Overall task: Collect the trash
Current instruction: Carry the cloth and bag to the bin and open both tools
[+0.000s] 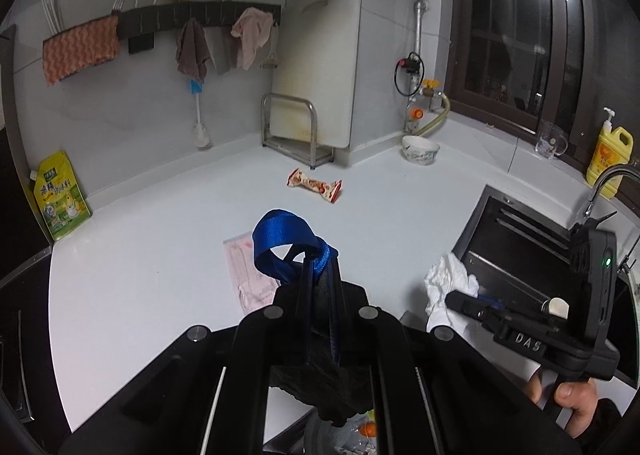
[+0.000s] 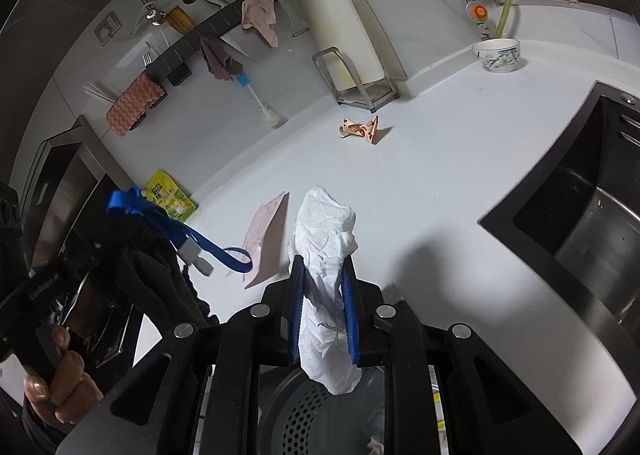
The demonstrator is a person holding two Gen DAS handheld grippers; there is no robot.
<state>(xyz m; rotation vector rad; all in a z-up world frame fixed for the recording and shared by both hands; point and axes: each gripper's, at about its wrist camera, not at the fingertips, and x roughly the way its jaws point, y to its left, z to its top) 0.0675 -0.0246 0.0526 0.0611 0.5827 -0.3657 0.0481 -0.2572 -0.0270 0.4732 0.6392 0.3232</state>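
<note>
My left gripper (image 1: 320, 267) is shut on a black bag with a blue strap (image 1: 286, 245); the bag hangs below its fingers, and the strap also shows in the right wrist view (image 2: 176, 229). My right gripper (image 2: 323, 269) is shut on a crumpled white tissue (image 2: 326, 231), held above the counter edge; the tissue also shows in the left wrist view (image 1: 446, 281). A red and white snack wrapper (image 1: 315, 185) (image 2: 360, 129) lies farther back on the white counter (image 1: 160, 223). A pink paper (image 1: 244, 275) (image 2: 266, 233) lies flat near the grippers.
A dark sink (image 2: 580, 211) is at the right. A bowl (image 1: 420, 149), a cutting board in a metal rack (image 1: 298, 135), a yellow-green pouch (image 1: 60, 195) and a yellow soap bottle (image 1: 610, 155) stand along the walls. A perforated bin (image 2: 316, 415) sits below the right gripper.
</note>
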